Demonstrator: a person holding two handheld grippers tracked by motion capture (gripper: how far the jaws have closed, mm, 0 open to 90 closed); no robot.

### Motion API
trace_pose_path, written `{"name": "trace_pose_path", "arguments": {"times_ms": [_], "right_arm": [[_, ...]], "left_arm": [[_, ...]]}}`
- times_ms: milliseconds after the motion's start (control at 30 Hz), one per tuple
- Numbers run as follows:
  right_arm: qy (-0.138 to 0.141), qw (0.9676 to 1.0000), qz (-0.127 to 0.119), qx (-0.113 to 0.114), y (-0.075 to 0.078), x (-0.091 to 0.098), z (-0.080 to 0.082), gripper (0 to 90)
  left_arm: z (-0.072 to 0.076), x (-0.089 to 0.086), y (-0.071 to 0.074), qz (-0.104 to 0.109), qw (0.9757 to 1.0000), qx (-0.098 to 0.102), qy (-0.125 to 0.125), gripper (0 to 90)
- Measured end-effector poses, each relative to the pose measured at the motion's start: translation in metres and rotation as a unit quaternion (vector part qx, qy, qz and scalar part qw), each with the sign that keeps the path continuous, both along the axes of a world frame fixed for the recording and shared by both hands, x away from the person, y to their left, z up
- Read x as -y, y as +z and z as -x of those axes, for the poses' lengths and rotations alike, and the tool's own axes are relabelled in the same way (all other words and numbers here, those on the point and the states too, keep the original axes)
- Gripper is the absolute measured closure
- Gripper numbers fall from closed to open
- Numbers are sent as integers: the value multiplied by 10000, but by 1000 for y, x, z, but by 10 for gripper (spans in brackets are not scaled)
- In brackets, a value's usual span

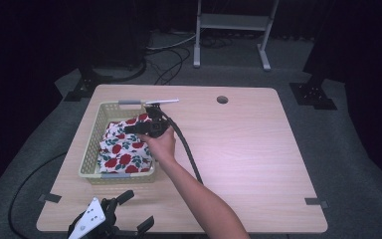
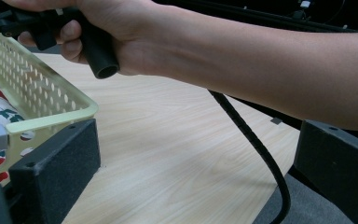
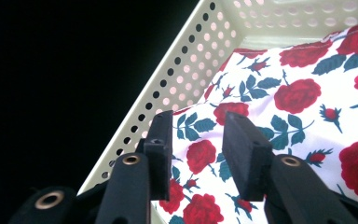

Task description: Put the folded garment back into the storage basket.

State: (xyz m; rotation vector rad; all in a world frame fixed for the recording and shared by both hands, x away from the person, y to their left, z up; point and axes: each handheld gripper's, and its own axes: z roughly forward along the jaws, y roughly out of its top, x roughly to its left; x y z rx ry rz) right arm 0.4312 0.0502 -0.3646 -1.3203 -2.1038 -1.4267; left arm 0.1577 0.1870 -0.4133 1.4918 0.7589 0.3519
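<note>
A pale yellow perforated basket (image 1: 90, 149) stands on the left of the wooden table, and a white cloth with red roses (image 1: 122, 149) lies folded inside it. A hand holds my right gripper (image 1: 132, 128) over the cloth near the basket's far right corner. In the right gripper view its jaws (image 3: 196, 126) stand apart just above the cloth (image 3: 303, 93), by the basket wall (image 3: 177, 70), with nothing pinched between them. My left gripper (image 1: 135, 210) rests at the table's front left edge, open and empty. In the left gripper view (image 2: 196, 135) the basket corner (image 2: 70, 112) sits by its left jaw.
The right gripper's black cable (image 1: 186, 149) trails across the table toward the front. A thin white stick (image 1: 161, 101) lies by the basket's far rim. A round hole (image 1: 222, 99) marks the table's far edge. A metal stand (image 1: 231, 30) sits on the floor behind.
</note>
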Motion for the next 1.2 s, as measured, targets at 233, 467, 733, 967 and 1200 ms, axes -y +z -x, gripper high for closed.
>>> {"name": "trace_pose_path", "arguments": {"times_ms": [233, 467, 733, 967, 1200], "right_arm": [[213, 9996, -117, 110, 2, 2, 2, 462], [225, 9992, -220, 233, 2, 11, 5, 301], [561, 9972, -435, 254, 7, 18, 8, 199], [788, 9937, -749, 255, 14, 26, 13, 186], [952, 9886, -1154, 153, 15, 37, 13, 178]], "left_arm": [[-1, 0, 0, -25, 10000, 2, 5, 0], [-1, 3, 0, -66, 10000, 11, -11, 0], [-3, 3, -1, -115, 9999, 17, 25, 0], [-3, 4, -1, -127, 9999, 16, -2, 0], [-3, 3, -2, -133, 9999, -18, 4, 0]]}}
